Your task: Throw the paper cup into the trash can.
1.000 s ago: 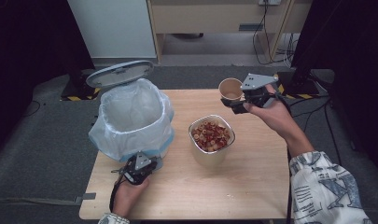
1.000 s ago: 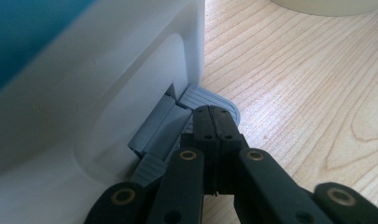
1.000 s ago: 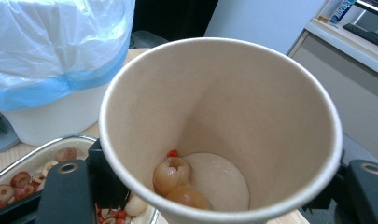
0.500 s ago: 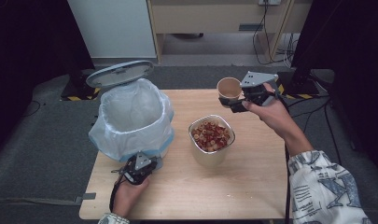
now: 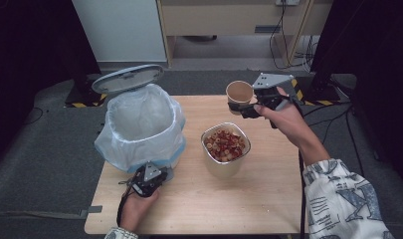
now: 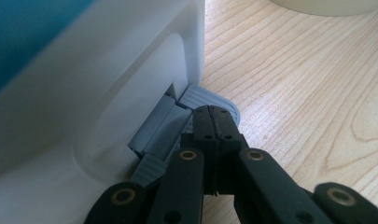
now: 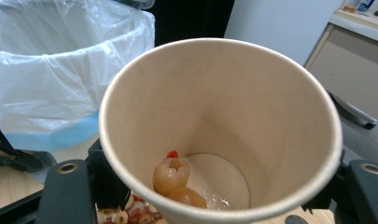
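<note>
Fingers of my right gripper (image 5: 237,107) pinch a paper cup (image 5: 239,92); left gripper (image 6: 213,122) fingers pressed together on the bin's pedal (image 6: 210,95). No readable writing.

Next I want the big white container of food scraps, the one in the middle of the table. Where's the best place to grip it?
Grip the white container at its rim, one jaw inside and one outside the wall, coming from above on its right, near the right hand-held gripper. The top is open, the body looks too wide to span, and the bin crowds its left.
</note>
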